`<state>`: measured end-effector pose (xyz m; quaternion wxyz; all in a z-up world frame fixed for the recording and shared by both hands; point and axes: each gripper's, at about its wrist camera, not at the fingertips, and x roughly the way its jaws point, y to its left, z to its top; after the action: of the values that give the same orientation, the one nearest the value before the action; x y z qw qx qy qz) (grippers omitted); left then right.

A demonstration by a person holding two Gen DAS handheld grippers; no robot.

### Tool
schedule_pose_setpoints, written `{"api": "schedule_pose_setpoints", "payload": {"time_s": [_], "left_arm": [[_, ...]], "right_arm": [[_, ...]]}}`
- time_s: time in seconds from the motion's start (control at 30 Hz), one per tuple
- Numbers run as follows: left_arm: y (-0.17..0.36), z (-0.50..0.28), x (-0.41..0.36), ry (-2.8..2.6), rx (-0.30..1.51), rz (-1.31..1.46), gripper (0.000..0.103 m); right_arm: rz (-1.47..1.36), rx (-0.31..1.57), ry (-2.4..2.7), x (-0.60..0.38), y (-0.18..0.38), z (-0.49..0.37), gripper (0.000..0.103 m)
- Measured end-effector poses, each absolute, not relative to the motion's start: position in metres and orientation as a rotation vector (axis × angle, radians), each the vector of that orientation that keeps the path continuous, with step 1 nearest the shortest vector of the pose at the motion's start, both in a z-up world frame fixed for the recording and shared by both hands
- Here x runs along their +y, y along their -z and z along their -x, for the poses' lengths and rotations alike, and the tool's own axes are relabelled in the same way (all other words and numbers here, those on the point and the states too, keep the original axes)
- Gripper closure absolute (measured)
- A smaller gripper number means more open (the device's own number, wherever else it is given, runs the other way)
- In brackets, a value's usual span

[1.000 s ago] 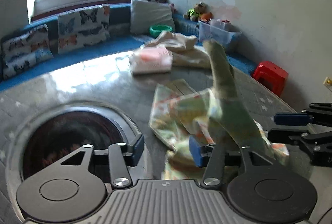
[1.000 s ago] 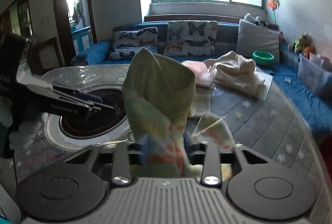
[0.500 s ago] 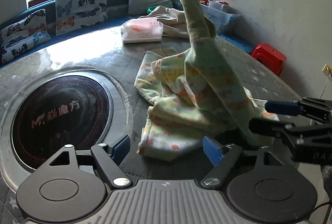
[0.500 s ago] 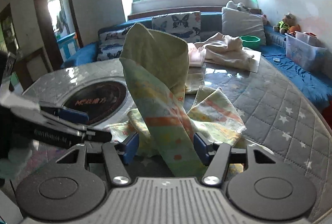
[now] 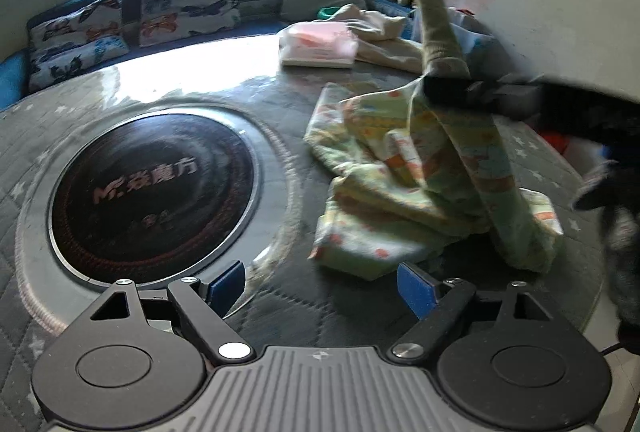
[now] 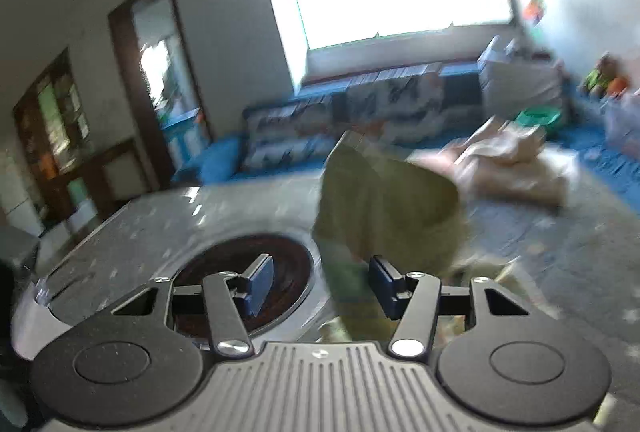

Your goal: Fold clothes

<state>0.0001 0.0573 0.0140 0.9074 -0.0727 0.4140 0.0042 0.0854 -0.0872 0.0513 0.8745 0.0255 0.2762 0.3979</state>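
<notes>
A pale green patterned cloth [image 5: 400, 184] lies crumpled on the table's right half, and one strip of it stands up. My left gripper [image 5: 320, 288] hangs just short of its near edge. Its jaws are opening wide, with nothing between them. My right gripper [image 5: 444, 92] reaches in from the right, and the raised strip drapes over its finger. In the blurred right wrist view the cloth [image 6: 384, 200] rises between the jaws of my right gripper [image 6: 322, 284], close to the right pad [image 6: 384, 286]. Those jaws are closing. A gap shows beside the left pad [image 6: 260, 282].
The round table [image 5: 592, 296] has a grey quilted cover and a dark round hob [image 5: 156, 188] at its centre. A folded pink garment [image 5: 320, 46] and a beige pile [image 5: 380, 36] lie at the far side. Beyond is a blue bench with butterfly cushions [image 5: 192, 0].
Both grippers, shut on the cloth a second ago, have opened. The left one has let go and drawn back from the cloth. The right one has swung sideways, blurring its view.
</notes>
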Motion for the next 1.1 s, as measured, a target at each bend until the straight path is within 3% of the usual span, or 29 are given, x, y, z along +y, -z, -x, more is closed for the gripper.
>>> {"api": "schedule_pose_setpoints", "payload": {"time_s": [0.17, 0.43, 0.6, 1.1], "left_arm": [[-0.009, 0.003, 0.066, -0.030, 0.870, 0.162, 0.016], [-0.011, 0.001, 0.060, -0.009, 0.866, 0.170, 0.015], [-0.011, 0.001, 0.050, 0.012, 0.870, 0.161, 0.015], [-0.010, 0.009, 0.041, -0.002, 0.886, 0.129, 0.010]], "right_arm": [[0.001, 0.707, -0.902, -0.063, -0.027, -0.091, 0.048], [0.031, 0.684, -0.866, -0.086, -0.035, -0.062, 0.047], [0.126, 0.693, -0.780, -0.096, -0.038, -0.040, 0.042], [0.069, 0.720, -0.650, -0.140, -0.035, -0.033, 0.029]]}}
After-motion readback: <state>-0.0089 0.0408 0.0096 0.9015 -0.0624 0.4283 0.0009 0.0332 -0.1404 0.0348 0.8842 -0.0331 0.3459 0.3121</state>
